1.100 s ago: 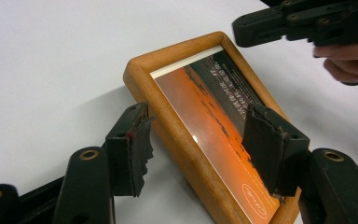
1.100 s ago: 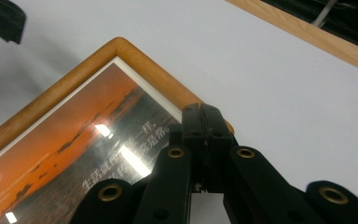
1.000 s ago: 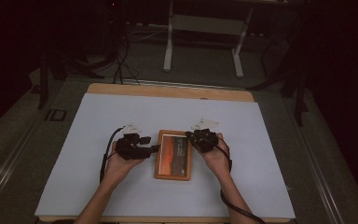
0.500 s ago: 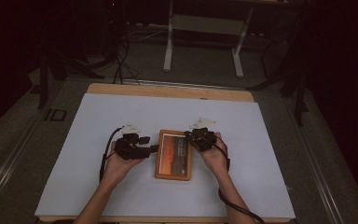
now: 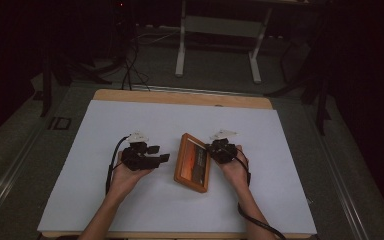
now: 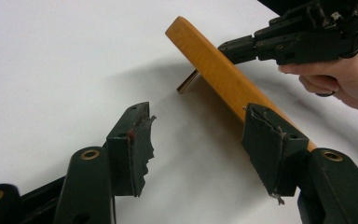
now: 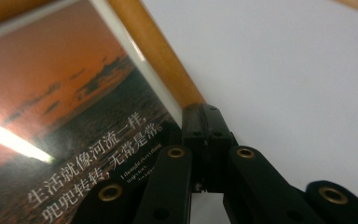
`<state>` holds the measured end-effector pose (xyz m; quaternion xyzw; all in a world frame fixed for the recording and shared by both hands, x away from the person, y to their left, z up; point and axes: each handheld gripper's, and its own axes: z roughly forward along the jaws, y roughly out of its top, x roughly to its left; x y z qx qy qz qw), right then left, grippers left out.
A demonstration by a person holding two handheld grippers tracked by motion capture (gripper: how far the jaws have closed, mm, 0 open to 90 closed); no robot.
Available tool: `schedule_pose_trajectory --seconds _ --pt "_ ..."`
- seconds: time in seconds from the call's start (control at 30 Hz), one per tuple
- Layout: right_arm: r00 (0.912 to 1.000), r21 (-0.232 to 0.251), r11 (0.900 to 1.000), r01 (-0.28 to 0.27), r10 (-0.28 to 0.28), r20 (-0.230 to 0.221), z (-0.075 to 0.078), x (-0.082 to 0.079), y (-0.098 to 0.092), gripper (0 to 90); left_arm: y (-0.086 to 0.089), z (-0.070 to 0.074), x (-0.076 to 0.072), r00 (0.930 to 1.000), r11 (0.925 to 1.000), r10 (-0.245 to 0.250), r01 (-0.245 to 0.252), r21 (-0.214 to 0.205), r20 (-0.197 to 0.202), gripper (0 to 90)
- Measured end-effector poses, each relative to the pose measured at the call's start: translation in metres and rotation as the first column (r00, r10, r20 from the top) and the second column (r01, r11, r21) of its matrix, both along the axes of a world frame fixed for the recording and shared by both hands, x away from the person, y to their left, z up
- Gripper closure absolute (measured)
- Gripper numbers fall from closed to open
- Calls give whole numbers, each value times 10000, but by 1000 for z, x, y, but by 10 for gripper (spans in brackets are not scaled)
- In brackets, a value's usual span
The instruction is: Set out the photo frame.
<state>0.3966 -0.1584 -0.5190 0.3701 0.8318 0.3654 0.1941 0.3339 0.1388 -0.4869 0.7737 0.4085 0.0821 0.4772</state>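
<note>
A wooden picture frame [image 5: 192, 164] with a sunset print sits mid-table, tilted, its left side off the white sheet. My right gripper [image 5: 211, 150] is shut on the frame's right rail. In the right gripper view its jaws [image 7: 204, 125] clamp the wooden rail [image 7: 154, 51] beside the print [image 7: 74, 107]. My left gripper [image 5: 159, 153] stands open just left of the frame, nothing between its jaws. In the left gripper view [image 6: 200, 154] the raised rail [image 6: 223, 79] crosses behind the right pad [image 6: 270, 149], a thin strut [image 6: 186, 83] shows under it, and the right gripper [image 6: 242, 46] grips from the far side.
The white sheet [image 5: 130, 120] covers a wooden table whose far edge [image 5: 180, 97] is bare. Cables trail from both grippers toward the near edge. Beyond the table lie a dark floor, cables and a metal stand [image 5: 220, 30].
The frame lay flat before; now it is tilted and looks narrower from above. My right gripper has shifted slightly left and down with the rail. The left gripper has stayed put.
</note>
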Motion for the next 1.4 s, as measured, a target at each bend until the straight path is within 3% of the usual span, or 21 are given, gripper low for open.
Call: schedule_pose_trajectory --seconds 0.1,0.23,0.57,0.8,1.4 --pt "9999 330 9995 30 -24 -171 0 1 -3 898 0 0 0 10000 10000 -2 2 -19 -19 422" --pt "9998 137 9999 -29 32 -202 1 2 -1 899 -1 1 -1 10000 10000 -35 35 -30 -30 421" --pt "9997 359 9993 -32 41 -243 0 2 -3 899 -1 3 -3 9999 9998 -8 6 -192 -130 413" --pt "9998 331 9994 -42 49 -207 -1 2 -3 899 -5 4 -9 9993 9981 -110 88 -610 -368 389" --pt "9998 401 9992 -68 74 -156 -1 1 -4 899 -32 -6 -25 9946 9988 -388 358 -332 -961 193"
